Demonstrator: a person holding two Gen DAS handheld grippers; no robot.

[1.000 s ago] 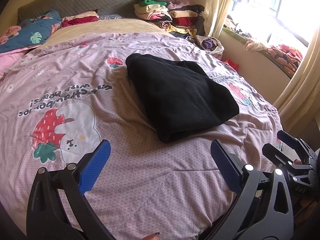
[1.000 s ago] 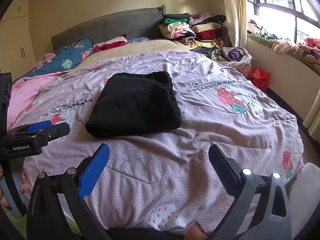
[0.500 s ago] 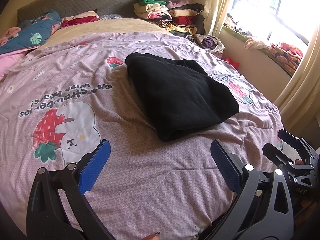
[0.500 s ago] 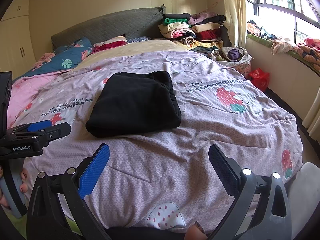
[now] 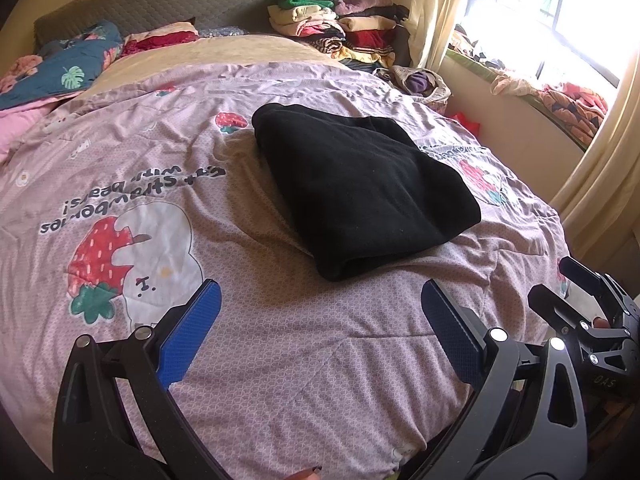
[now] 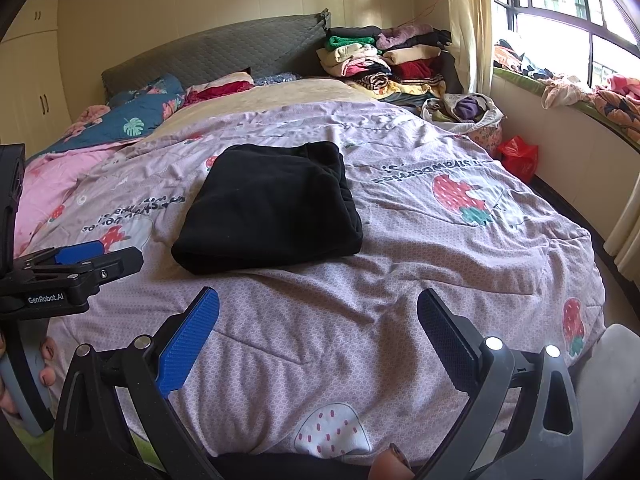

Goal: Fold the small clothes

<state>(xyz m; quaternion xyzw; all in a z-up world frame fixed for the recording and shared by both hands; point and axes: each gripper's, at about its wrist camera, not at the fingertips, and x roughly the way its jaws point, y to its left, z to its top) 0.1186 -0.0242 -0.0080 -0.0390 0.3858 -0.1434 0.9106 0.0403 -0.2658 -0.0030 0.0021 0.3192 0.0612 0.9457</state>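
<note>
Left gripper point(image 5: 320, 336) jaws wide apart, empty, over near quilt edge. Right gripper point(image 6: 318, 332) likewise spread, empty. Folded black garment point(image 5: 360, 188) lies mid-bed on strawberry-print quilt point(image 5: 248, 320), beyond both. Stacked clothes point(image 6: 384, 60) far right by headboard.

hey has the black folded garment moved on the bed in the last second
No. In the right wrist view the black folded garment lies at the same spot beside the strawberry print on the quilt.
</note>
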